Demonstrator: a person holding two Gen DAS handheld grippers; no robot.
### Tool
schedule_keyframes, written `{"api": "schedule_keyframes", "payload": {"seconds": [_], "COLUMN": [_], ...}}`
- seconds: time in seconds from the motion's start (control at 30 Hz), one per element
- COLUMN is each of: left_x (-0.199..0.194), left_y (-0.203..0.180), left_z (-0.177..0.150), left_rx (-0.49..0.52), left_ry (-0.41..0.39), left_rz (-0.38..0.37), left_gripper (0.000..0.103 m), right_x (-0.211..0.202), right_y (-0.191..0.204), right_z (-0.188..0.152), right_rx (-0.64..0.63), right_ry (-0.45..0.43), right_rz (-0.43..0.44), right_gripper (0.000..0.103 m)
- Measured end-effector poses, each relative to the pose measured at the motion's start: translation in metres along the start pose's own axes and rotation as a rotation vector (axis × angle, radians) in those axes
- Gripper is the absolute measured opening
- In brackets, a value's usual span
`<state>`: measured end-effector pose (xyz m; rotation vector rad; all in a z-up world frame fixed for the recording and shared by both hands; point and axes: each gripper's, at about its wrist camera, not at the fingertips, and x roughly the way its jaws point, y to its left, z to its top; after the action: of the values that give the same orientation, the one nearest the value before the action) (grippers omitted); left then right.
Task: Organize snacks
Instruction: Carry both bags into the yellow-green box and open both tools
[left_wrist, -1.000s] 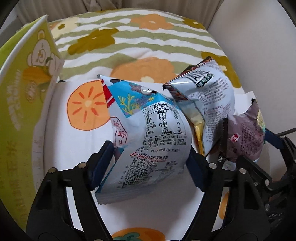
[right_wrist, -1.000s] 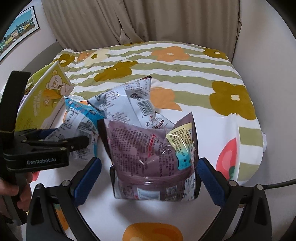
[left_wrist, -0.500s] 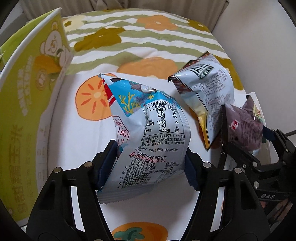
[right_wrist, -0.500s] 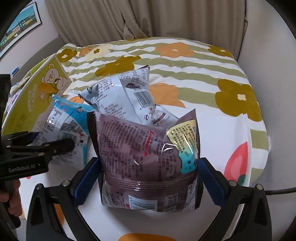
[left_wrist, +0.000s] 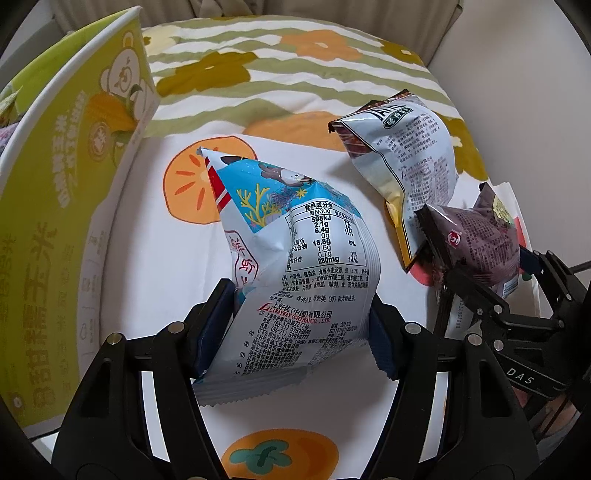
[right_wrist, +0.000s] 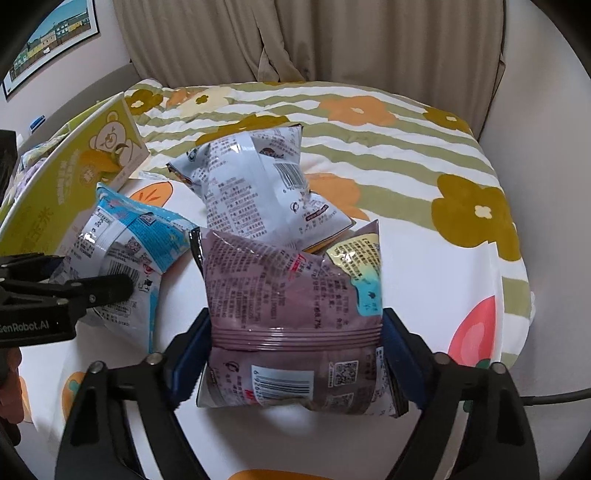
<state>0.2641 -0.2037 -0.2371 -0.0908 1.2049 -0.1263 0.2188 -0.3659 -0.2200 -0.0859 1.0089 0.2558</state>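
A blue and white snack bag (left_wrist: 306, 266) stands upright on the bed cover, and my left gripper (left_wrist: 301, 325) is shut on its lower part, pads pressing both sides. From the right wrist view the same bag (right_wrist: 122, 254) shows at the left, with a left finger (right_wrist: 107, 290) across it. A purple snack bag (right_wrist: 291, 295) sits between the pads of my right gripper (right_wrist: 295, 354); its jaws are closing and both pads touch the bag's sides. Behind them lies a grey-white snack bag (right_wrist: 255, 184), free of both grippers.
A tall yellow-green carton with a bear print (left_wrist: 66, 166) stands at the left, close to the blue bag. The flowered bed cover (right_wrist: 388, 155) drops off at the right toward a pale wall. Curtains (right_wrist: 332, 40) hang behind. A hand (right_wrist: 11, 391) holds the left gripper.
The right jaws have narrowed from wide open until the pads meet the purple bag. The left jaws have tightened a little on the blue bag. Both hands have stayed nearly in place.
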Motion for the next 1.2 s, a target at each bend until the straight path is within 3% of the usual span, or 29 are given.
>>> {"api": "schedule_keyframes", "payload": {"seconds": [0.43,0.77,1.0,1.2], "left_x": [-0.031,-0.116,-0.173,-0.202], "left_y": [0.002,0.022,0.082,0.151], "left_z": [-0.004,0.004,0.027,0.060], "left_rx": [0.015,0.040,0.031,0.018], "left_ry": [-0.050,-0.161,-0.244,-0.275], "left_rz": [-0.019,-0.051,-0.046,-0.028], "left_gripper": [0.064,0.064,0.064,0.064], "right_x": [-0.037,-0.098,-0.127,-0.135], "right_y": [0.004,0.030,0.074,0.138], "right_z": [-0.003,0.033,0.074,0.119], "right_rx": [0.050,0.079,0.070,0.064], "right_ry": [-0.055,-0.131,-0.179,-0.213], "right_rz": [0.013,0.031,0.063,0.097], "right_gripper": [0.076,0.076,0.076,0.076]}}
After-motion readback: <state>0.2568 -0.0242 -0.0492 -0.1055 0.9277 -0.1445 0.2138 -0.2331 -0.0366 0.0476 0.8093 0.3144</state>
